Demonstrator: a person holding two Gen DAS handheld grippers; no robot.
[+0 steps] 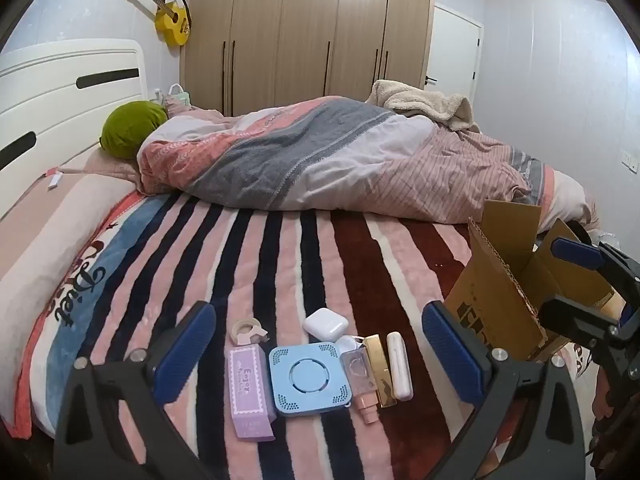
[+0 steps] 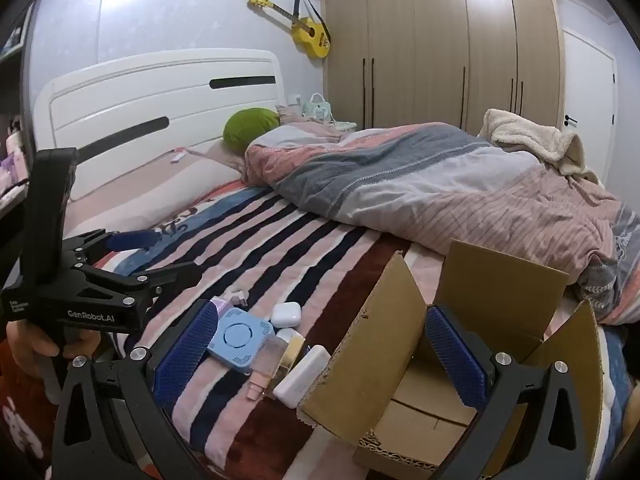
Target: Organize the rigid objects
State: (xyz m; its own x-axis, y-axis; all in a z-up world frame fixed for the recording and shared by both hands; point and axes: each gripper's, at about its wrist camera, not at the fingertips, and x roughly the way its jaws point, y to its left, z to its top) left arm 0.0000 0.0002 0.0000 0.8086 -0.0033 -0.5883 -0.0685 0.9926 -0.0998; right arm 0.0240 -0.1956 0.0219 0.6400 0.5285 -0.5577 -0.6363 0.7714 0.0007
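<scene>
Small rigid items lie in a row on the striped blanket: a tape roll (image 1: 247,331), a purple box (image 1: 251,391), a light blue square device (image 1: 308,378), a white earbud case (image 1: 325,324), a clear pink bottle (image 1: 361,380), a gold tube (image 1: 380,368) and a white oblong case (image 1: 399,364). My left gripper (image 1: 320,356) is open and empty, just above and around them. An open cardboard box (image 2: 440,360) stands to their right. My right gripper (image 2: 320,352) is open and empty, one finger over the items, the other over the box's inside.
A rumpled pink and grey duvet (image 1: 340,160) lies across the far half of the bed, with a green cushion (image 1: 130,128) by the white headboard (image 1: 60,92). A wardrobe (image 1: 304,32) stands behind. The right gripper shows in the left wrist view (image 1: 592,292).
</scene>
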